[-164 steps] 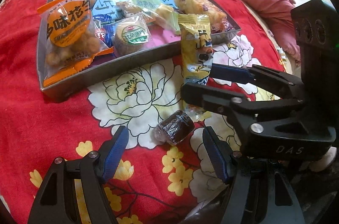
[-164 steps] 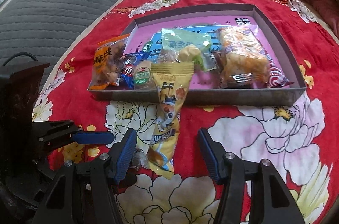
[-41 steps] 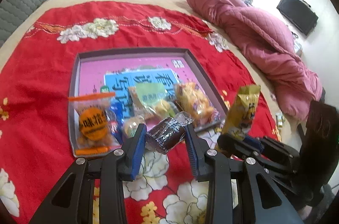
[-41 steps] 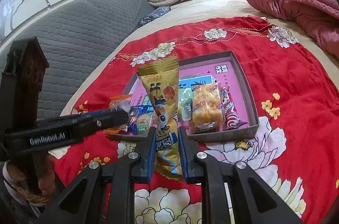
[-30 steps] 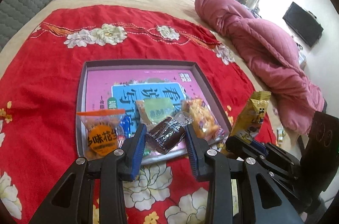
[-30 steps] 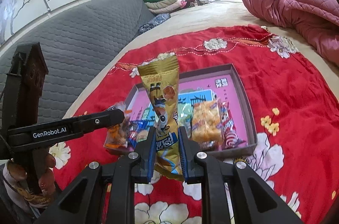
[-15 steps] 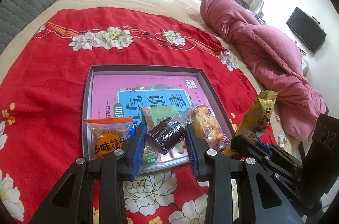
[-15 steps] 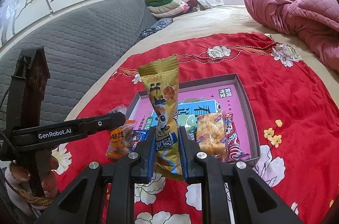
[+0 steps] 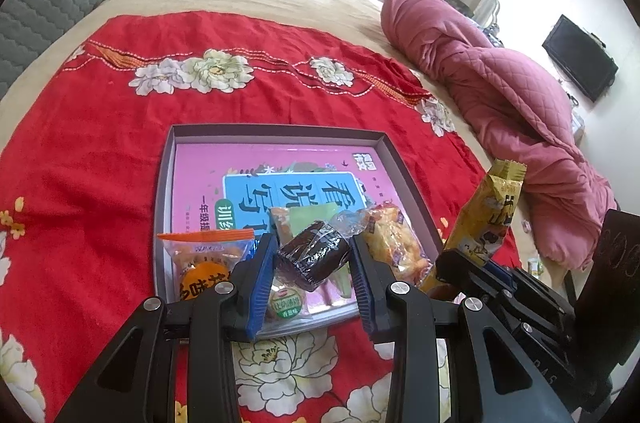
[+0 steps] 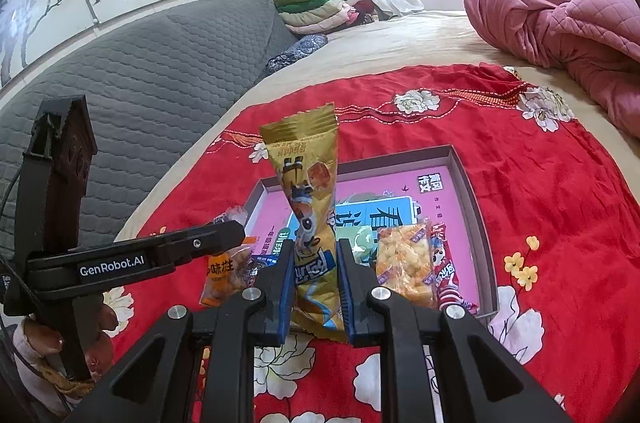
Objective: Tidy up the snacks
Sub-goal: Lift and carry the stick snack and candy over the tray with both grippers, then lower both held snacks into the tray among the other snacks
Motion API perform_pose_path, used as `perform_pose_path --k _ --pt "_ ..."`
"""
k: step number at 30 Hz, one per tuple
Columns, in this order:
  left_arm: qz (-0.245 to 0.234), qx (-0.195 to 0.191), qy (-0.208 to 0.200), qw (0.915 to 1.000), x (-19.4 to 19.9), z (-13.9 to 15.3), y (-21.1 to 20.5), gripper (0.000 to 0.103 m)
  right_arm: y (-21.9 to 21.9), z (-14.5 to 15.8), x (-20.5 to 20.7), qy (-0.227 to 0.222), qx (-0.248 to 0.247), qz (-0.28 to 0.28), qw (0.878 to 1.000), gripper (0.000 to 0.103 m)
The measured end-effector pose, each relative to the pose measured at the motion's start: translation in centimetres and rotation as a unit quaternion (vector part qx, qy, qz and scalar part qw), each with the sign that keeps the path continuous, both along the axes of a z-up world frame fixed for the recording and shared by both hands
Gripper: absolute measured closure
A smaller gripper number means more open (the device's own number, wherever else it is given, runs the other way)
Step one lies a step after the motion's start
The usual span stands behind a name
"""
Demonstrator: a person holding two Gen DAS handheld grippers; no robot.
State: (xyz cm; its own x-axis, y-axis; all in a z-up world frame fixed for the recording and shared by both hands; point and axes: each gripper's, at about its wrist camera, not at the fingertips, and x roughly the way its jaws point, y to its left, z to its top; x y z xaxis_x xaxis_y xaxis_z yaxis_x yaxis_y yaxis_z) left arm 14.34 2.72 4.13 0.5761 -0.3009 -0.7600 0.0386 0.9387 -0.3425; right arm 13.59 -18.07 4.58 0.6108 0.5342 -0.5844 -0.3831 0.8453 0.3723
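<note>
My left gripper (image 9: 314, 263) is shut on a dark brown cake in clear wrap (image 9: 314, 255), held in the air above the near edge of the grey tray (image 9: 164, 183). My right gripper (image 10: 314, 275) is shut on a tall yellow snack packet (image 10: 308, 207), upright above the tray's (image 10: 474, 207) near side; the packet (image 9: 486, 211) also shows at the right of the left wrist view. The tray holds an orange peanut bag (image 9: 204, 259), a green packet (image 9: 308, 219), a yellow crisp bag (image 10: 404, 259) and a red-white packet (image 10: 450, 271) along its near half.
The tray sits on a red flowered cloth (image 9: 80, 151) on a bed. A pink quilt (image 9: 512, 111) is bunched at the right. A grey padded headboard (image 10: 140, 63) runs along the left. The left gripper's body (image 10: 132, 263) reaches in beside the right gripper.
Both grippers closed on the cake and the yellow packet, lifted them off the cloth, and have kept rising and drawing back; the tray now looks smaller and farther.
</note>
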Motion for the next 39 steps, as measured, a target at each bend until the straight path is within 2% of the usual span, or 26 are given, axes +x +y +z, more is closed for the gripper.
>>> perform_pose_path --k 18,39 --pt "-0.002 -0.006 0.005 1.0 1.2 -0.6 -0.1 0.065 0.0 -0.5 1.3 0.006 -0.003 -0.012 1.0 0.083" --pt "-0.028 -0.006 0.039 0.9988 2.2 -4.8 -1.6 0.065 1.2 -3.2 2.6 0.034 -0.029 -0.01 0.999 0.083"
